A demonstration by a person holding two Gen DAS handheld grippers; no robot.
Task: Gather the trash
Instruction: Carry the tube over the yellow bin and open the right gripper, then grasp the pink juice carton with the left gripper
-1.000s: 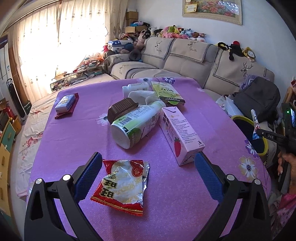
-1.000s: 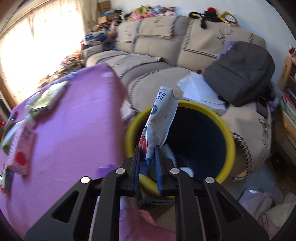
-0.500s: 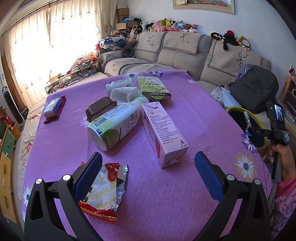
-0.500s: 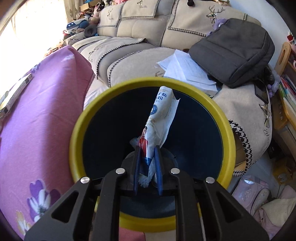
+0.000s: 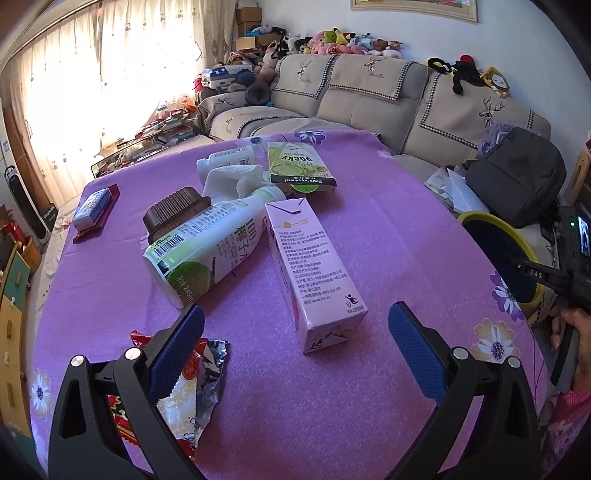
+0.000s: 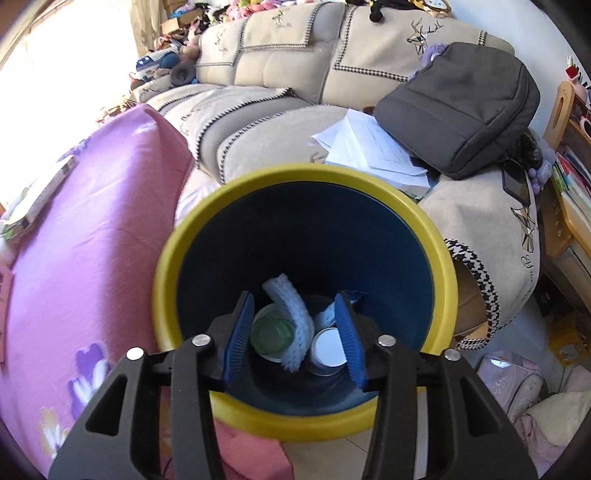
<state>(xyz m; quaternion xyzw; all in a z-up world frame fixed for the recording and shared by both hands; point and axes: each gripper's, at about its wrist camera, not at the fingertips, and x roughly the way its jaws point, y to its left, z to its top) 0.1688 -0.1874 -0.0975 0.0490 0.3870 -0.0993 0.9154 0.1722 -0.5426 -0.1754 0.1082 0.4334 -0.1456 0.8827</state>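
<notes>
Beige sofa (image 5: 369, 107) lines the white wall (image 5: 314, 22); bright curtained window (image 5: 85, 85) glows beyond the table's (image 5: 388, 229) left edge.

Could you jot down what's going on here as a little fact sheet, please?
Setting: table with purple cloth, beside a sofa
Bin: yellow-rimmed bin, already holding trash
Right gripper: over the bin, jaws opening, nothing between them
Left gripper: open above the table
Left on the table: pink carton, green-and-white bottle, crumpled snack wrapper, Pocky box
</notes>
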